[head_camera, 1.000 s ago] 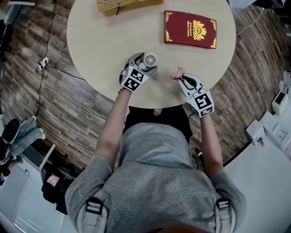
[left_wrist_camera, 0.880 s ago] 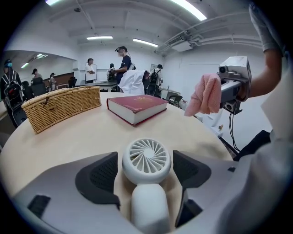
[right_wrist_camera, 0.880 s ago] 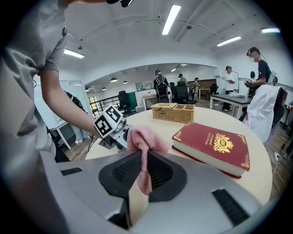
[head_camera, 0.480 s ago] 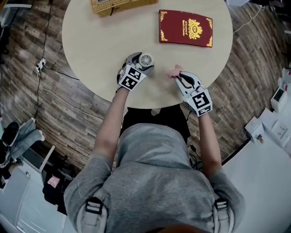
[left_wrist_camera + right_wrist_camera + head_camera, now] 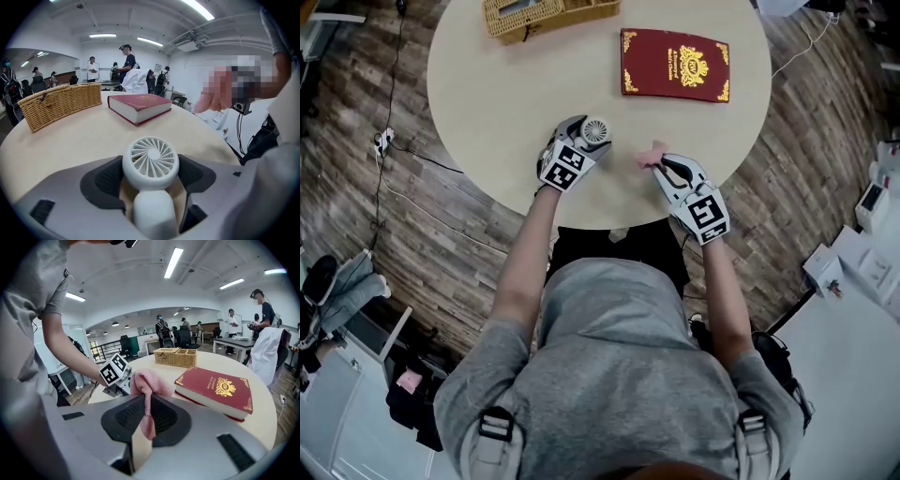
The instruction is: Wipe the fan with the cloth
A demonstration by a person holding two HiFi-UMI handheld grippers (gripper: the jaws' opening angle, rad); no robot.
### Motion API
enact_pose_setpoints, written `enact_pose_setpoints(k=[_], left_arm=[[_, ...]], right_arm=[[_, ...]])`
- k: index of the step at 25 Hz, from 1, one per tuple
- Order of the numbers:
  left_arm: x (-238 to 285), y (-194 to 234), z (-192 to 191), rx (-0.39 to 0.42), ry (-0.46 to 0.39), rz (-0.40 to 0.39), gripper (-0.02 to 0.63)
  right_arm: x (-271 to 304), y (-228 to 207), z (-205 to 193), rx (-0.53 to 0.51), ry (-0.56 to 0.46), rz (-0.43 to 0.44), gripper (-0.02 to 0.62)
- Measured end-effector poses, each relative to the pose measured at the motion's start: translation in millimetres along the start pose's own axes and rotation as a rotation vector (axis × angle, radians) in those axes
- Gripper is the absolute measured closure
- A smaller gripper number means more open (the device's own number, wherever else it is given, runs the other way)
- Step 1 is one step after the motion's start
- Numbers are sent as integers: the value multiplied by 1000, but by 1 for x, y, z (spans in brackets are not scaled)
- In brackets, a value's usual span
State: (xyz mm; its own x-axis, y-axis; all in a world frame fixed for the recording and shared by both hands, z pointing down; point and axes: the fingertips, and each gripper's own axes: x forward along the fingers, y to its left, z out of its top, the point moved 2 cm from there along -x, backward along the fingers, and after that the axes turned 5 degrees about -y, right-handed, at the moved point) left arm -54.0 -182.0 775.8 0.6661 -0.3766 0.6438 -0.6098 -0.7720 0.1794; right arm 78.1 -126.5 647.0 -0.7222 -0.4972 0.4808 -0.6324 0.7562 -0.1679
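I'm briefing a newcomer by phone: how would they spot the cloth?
Start at the round beige table, near edge, right of the white fan. The cloth is the small bunch pinched in the right tongs, the only soft pink thing.

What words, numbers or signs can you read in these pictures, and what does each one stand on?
On the red book: gold lettering by a crest, too small and blurred to read.
On the marker cubes: black-and-white square patterns only, no words.
On the fan: no print visible.

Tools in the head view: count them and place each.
2. The left tool grips the white fan near the table's front edge; the right tool holds the pink cloth beside it.
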Motion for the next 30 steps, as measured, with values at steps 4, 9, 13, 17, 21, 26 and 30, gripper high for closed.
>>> enact_pose_setpoints(k=[4,9,13,17,21,26,30], left_arm=[[-2,-2,4,10,-3,-5,238],[-15,-8,21,34,-35,-3,237],[-31,-17,42,63,-67,-7,236],[-50,-28,59,72,-114,-18,236],[-75,-37,70,113,-121,-12,236],[-99,-47,77,120,-145,1,236],[-119,-54,82,123,-156,23,236]], right_arm=[[1,-1,5,-11,-4,6,554],[1,3,13,-28,-14,8,554],[-1,10,27,-46,-31,8,554],[-5,19,42,-65,-53,2,554],[-6,32,58,-88,-78,-2,554],[-11,48,70,-120,-91,1,554],[-15,62,77,-138,-98,2,554]])
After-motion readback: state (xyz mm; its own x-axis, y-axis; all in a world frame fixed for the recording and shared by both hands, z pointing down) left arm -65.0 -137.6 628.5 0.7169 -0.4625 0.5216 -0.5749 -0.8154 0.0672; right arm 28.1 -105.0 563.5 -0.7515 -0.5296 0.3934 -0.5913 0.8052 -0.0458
